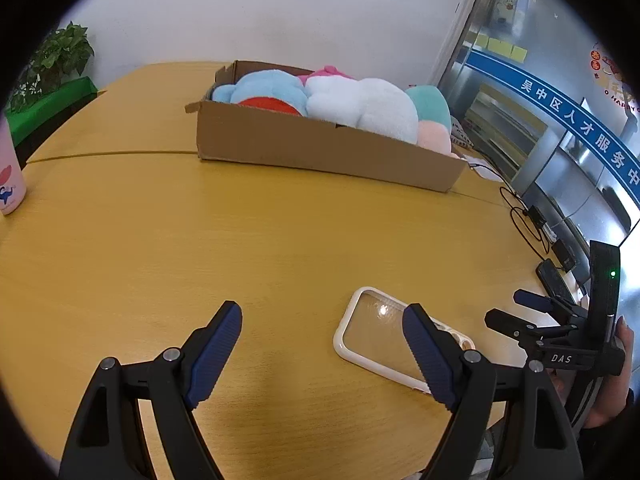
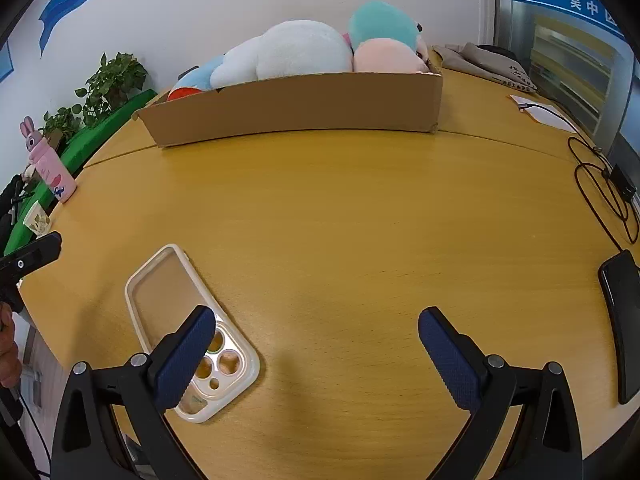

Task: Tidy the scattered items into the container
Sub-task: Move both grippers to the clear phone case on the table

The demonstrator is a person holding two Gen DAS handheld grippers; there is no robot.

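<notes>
Plainly, the clear, white-rimmed phone case [image 2: 188, 328] lies flat on the yellow wooden desk [image 2: 360, 220], well short of the brown cardboard box [image 2: 296, 106] heaped with pastel plush toys [image 2: 304, 50]. Both the left gripper [image 1: 322, 354] and right gripper [image 2: 316, 360] hang spread wide, holding nothing. Such a thin, slick case may skid away from closing fingers, and the overfull box could shed it.

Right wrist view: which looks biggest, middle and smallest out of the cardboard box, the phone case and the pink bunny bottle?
1. Cardboard box
2. Phone case, though it lies nearest the camera, which inflates it
3. Pink bunny bottle, far off at the edge, so likely shrunk
</notes>
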